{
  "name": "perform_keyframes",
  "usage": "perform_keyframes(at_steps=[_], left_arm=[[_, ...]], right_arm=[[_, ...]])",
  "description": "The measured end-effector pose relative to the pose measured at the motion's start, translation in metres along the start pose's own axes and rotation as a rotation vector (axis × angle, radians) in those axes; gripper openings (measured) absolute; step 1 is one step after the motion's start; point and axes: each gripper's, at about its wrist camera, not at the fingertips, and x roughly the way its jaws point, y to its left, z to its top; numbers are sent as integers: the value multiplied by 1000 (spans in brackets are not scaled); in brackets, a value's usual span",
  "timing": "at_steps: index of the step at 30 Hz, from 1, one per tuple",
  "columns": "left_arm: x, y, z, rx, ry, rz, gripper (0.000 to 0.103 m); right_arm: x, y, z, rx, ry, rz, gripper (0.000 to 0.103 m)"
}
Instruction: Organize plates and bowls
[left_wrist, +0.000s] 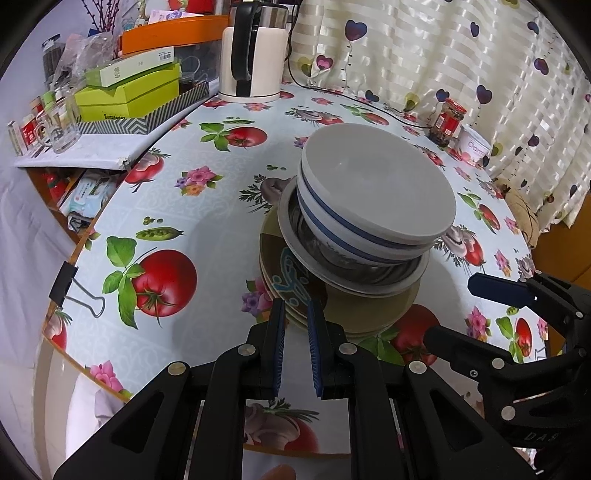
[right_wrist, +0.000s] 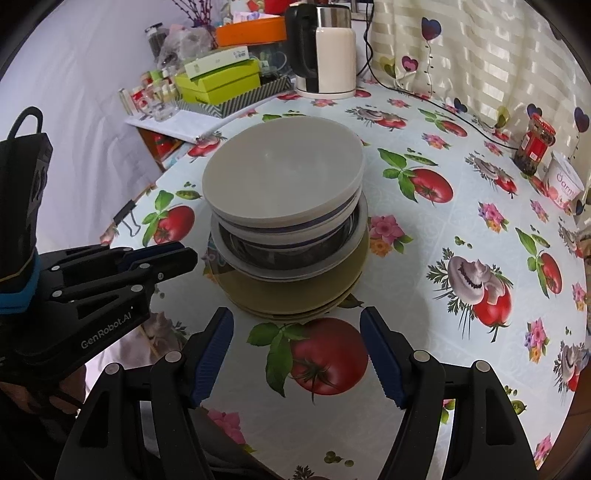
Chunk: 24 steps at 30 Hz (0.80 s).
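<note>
The left gripper (left_wrist: 297, 306), jaws nearly closed, seems to pinch the rim of the bottom plates (left_wrist: 295, 291), though contact is hard to confirm. The right gripper (right_wrist: 297, 321) hovers wide open and empty just before the stack of bowls (right_wrist: 284, 184), mid-desk (right_wrist: 424, 258), straight ahead.

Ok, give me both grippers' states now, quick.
Left gripper: nearly shut, narrow gap, at the edge of the olive-brown ceramic plates; a grip cannot be told.
Right gripper: open, holding nothing.
</note>
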Motion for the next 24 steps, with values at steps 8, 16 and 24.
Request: perform_keyframes(at_steps=[8,16,24], left_arm=[[1,-2,0,6,3,2,13],[2,-4,1,10,8,2,13],[2,-4,1,10,8,3,13]], right_arm=[[2,1,-1,-9,-1,-7,72],[2,2,-1,-8,0,-6,72],[2,2,-1,-8,0,-6,76]])
